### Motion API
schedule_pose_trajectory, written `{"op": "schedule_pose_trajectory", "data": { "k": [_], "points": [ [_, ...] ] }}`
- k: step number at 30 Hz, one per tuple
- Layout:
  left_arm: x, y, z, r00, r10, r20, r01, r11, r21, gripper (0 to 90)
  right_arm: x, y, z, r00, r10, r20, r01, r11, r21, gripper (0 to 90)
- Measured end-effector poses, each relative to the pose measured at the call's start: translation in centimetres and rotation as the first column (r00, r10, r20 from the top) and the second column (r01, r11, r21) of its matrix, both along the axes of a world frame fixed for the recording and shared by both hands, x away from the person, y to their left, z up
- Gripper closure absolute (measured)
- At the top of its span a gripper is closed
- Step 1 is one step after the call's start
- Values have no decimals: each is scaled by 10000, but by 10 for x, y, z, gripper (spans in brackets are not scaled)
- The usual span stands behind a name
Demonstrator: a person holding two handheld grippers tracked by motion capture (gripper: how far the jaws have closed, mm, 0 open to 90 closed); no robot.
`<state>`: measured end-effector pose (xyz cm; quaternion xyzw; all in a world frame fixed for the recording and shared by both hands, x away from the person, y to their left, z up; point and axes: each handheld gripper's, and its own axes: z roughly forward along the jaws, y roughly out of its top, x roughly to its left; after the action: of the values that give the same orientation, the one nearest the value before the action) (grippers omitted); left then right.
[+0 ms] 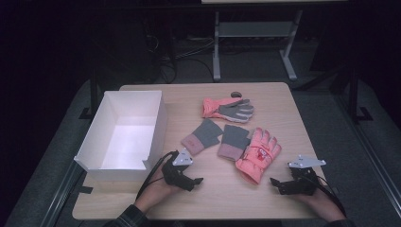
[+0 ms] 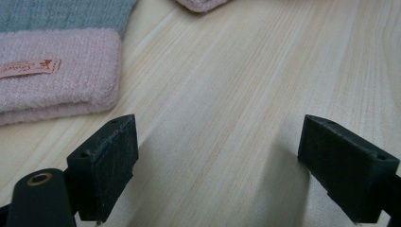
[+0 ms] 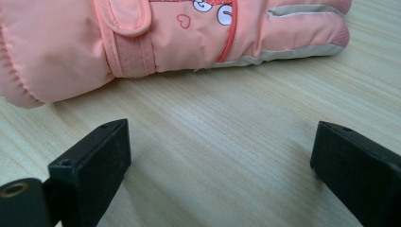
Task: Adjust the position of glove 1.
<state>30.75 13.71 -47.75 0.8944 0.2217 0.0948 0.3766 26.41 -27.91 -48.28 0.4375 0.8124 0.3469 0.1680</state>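
At the left of the wooden counter (image 1: 222, 194) stands an open white box (image 1: 124, 134), upright, its long side running away from the person, its near right corner just beside the left tool (image 1: 193, 181); that tool rests low over the near part of the counter in the person's left hand (image 1: 158, 189), a grey three-cornered plate on its top and a cable trailing back toward the sleeve; its jaws are spread wide with only bare wood between them, as the left gripper view makes plain. In that view a knitted mitt (image 2: 56, 71), grey in the body with a pale pink cuff and a small sewn label, lies flat just beyond the left jaw, apart from it; in the high view this mitt (image 1: 202, 136) sits near the middle of the counter, and a second knitted mitt (image 1: 233, 142) of the same colours lies just to its right, the two close together.

Farther back a coral padded glove (image 1: 228, 109) lies with its grey palm up, well apart from both tools; nearer, a second coral glove (image 1: 258, 155) lies back up, fingers pointing away, touching the right edge of the second mitt. The right tool (image 1: 278, 183) rests on the counter near that glove's cuff, held in the person's right hand (image 1: 318, 198); its jaws too stand wide apart, pinching nothing; in the right gripper view the coral glove (image 3: 170, 42) lies across the wood just beyond the jaws, clear of both.
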Motion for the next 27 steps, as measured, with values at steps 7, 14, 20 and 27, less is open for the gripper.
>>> {"op": "schedule_pose_trajectory", "data": {
  "k": [7, 14, 20, 27],
  "points": [
    [0, -4, 1, 9996, 248, -116, -246, 9996, 143, 112, 0, 0, 0, 10000, 11, 2, -11, 10000, 7, 52],
    [0, -8, 7, 9980, 353, -528, -326, 9982, 504, 125, 0, 0, 0, 10000, 54, -18, -54, 10000, 0, 43],
    [4, -10, 20, 9967, 550, -601, -526, 9977, 422, 125, 0, 0, 0, 9999, 128, -50, -129, 9999, -35, 37],
    [14, -20, 36, 9961, 847, -263, -834, 9954, 469, 124, 0, 0, 0, 9999, 124, -51, -124, 9999, -33, 37]
  ]
}}
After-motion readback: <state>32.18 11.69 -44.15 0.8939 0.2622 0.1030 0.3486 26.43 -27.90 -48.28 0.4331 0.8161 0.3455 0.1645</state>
